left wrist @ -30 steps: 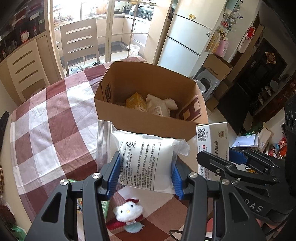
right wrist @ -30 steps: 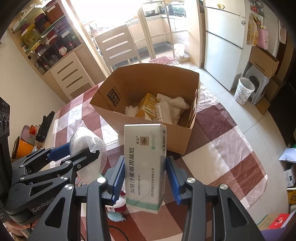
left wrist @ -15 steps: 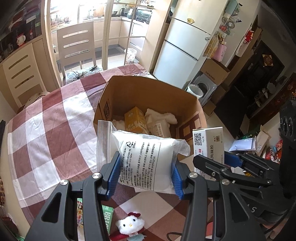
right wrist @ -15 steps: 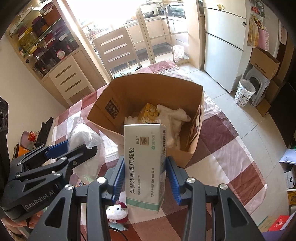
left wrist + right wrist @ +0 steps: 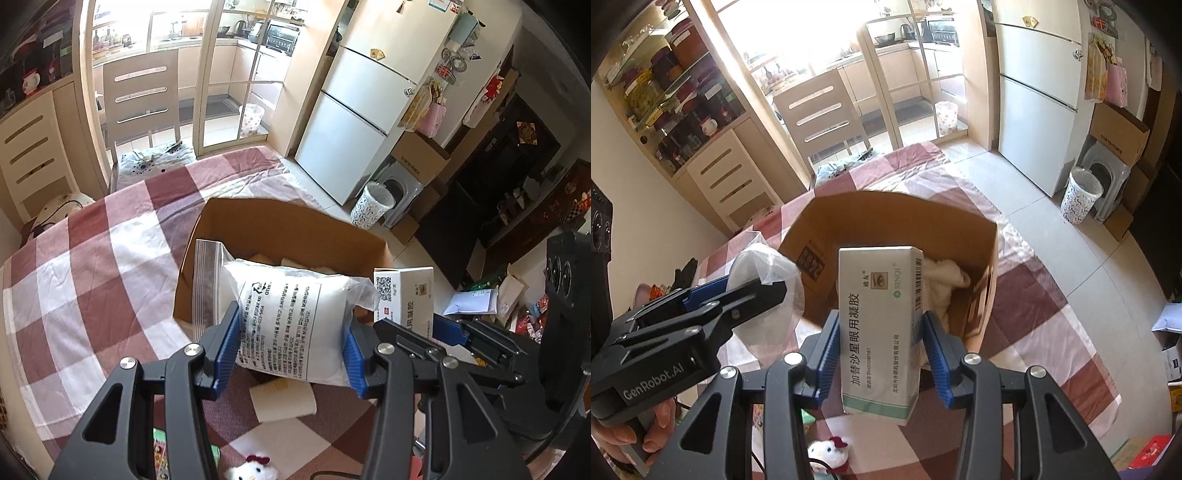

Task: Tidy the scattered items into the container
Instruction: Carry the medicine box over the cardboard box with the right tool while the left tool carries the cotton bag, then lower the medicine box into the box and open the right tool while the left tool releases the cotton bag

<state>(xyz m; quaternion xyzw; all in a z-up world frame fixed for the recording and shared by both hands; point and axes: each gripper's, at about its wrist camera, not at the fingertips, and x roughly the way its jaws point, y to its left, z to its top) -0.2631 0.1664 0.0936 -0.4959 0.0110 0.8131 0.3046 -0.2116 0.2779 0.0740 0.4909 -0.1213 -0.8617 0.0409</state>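
Left wrist view: the left gripper point(image 5: 290, 345) is clamped on a white bag point(image 5: 291, 321), its blue pads point(image 5: 229, 347) pressing the bag's two sides. The bag bears a printed label and a clear zip strip that sticks out to the left. It hangs above the near wall of the box point(image 5: 295, 225), an open cardboard carton standing on the surface point(image 5: 92, 280) under a red-and-white check cloth. The bag hides most of the box's inside. To the right, the right gripper point(image 5: 430, 326) holds a white carton point(image 5: 404, 295) upright, just beside the bag. Below the bag a folded paper piece point(image 5: 282, 402) lies on the cloth, and a small white plush toy point(image 5: 253, 470) sits at the bottom edge, with a green packet point(image 5: 162, 452) near it, partly hidden behind the finger.

Right wrist view: the right gripper point(image 5: 881, 350) is clamped on the carton point(image 5: 881, 332), pads on its narrow sides, printed face to the camera. The carton stands upright in front of the box point(image 5: 897, 218), over its near wall. Inside the box a white cloth point(image 5: 943, 282) shows at the right. To the left, the left gripper point(image 5: 746, 291) holds the bag point(image 5: 764, 277) close to the box's left wall; a hand point(image 5: 635, 430) grips its handle at the lower left. The plush toy point(image 5: 827, 452) lies on the cloth below the carton.
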